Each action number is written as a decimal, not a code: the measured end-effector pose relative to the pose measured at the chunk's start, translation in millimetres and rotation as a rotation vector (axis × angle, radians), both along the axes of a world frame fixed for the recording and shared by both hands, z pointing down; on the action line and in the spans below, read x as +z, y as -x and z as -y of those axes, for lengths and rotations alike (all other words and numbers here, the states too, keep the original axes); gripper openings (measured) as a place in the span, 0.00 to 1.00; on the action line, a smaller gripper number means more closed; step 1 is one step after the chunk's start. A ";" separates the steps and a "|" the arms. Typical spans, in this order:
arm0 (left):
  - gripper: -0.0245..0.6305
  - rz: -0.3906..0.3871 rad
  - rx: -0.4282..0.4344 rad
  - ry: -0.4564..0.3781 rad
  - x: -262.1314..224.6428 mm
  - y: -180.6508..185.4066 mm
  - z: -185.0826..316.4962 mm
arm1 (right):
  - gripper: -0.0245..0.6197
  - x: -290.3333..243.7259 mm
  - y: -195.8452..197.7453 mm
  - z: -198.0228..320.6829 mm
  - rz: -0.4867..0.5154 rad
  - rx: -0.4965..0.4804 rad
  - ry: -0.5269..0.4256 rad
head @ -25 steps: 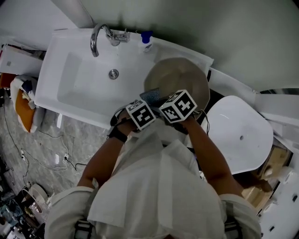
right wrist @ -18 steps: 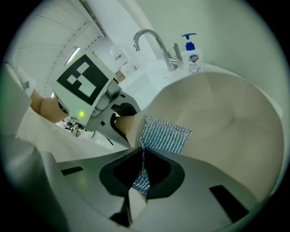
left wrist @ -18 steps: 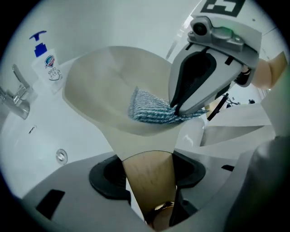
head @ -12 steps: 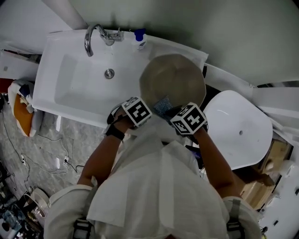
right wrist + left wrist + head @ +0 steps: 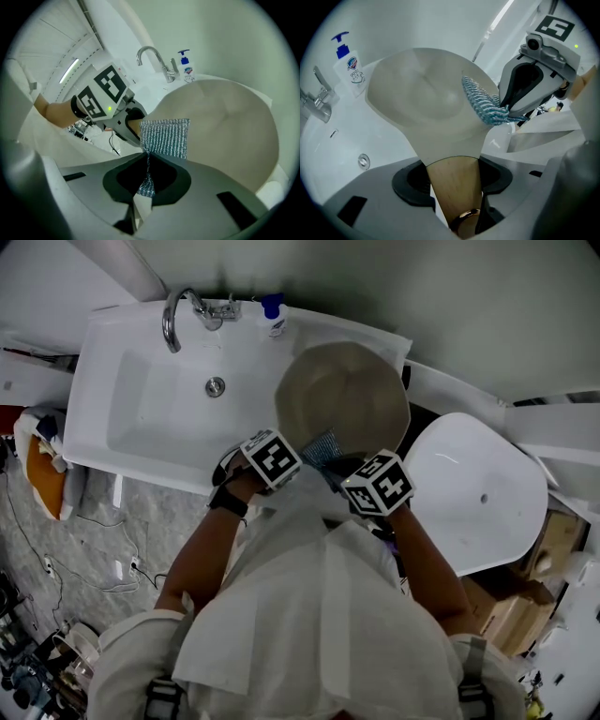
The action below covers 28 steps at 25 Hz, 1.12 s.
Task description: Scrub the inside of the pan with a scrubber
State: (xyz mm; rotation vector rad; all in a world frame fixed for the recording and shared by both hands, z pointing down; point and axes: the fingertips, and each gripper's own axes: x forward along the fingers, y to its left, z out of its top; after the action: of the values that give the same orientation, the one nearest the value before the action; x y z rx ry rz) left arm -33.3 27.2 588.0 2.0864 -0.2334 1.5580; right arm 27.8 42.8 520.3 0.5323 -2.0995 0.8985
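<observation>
A round beige pan [image 5: 342,395] with a wooden handle [image 5: 454,187] sits over the right end of the white sink [image 5: 141,418]. My left gripper [image 5: 454,174] is shut on that handle at the pan's near side. My right gripper [image 5: 147,164] is shut on a blue-grey mesh scrubber [image 5: 165,137]. The scrubber [image 5: 485,104] lies against the pan's inner wall by the near right rim. In the head view the two marker cubes stand side by side below the pan, with the scrubber [image 5: 324,446] between them.
A chrome faucet [image 5: 178,310] and a soap pump bottle [image 5: 274,317] stand at the sink's back edge, and a drain [image 5: 216,386] shows in the basin. A white oval lid [image 5: 478,502] lies to the right. Cables and clutter cover the floor at left.
My right gripper has slid the scrubber to the right and toward me along the pan's near wall, away from the left gripper. The left gripper kept its hold on the handle.
</observation>
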 end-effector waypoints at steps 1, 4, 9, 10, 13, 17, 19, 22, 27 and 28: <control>0.44 -0.007 0.001 -0.001 0.3 -1.5 0.4 | 0.07 0.7 -8.2 -3.6 -0.023 -0.007 -0.005; 0.44 -0.011 0.003 -0.002 2.0 -2.5 1.0 | 0.07 3.2 -28.9 -7.0 -0.085 0.002 -0.024; 0.44 -0.018 0.000 -0.002 0.8 -3.1 0.2 | 0.07 5.5 -50.1 -4.1 -0.205 0.015 -0.084; 0.44 -0.019 0.000 -0.002 0.6 -3.1 0.3 | 0.07 5.0 -52.3 -4.1 -0.214 0.028 -0.096; 0.44 -0.020 0.005 -0.002 0.4 -3.2 -0.5 | 0.07 2.5 -63.5 -4.0 -0.236 0.091 -0.135; 0.44 -0.015 0.011 0.001 -0.4 -1.6 -0.4 | 0.07 3.8 -95.8 8.0 -0.280 0.193 -0.184; 0.44 -0.020 0.011 -0.001 0.0 -2.5 -0.7 | 0.07 5.0 -112.0 15.6 -0.305 0.232 -0.207; 0.44 -0.012 0.010 0.001 0.3 -1.4 -1.8 | 0.07 5.5 -129.5 27.5 -0.320 0.281 -0.238; 0.44 0.051 0.007 0.013 -1.1 9.4 -3.3 | 0.07 4.6 -155.7 60.4 -0.362 0.331 -0.307; 0.44 0.048 0.007 0.009 -0.9 8.5 -2.6 | 0.07 4.3 -162.1 69.2 -0.367 0.346 -0.322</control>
State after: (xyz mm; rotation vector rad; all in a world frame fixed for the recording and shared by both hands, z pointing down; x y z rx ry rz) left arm -41.7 29.8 587.0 2.0467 -0.2356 1.6120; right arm 189.9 -26.4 524.6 1.1640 -1.8460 0.5868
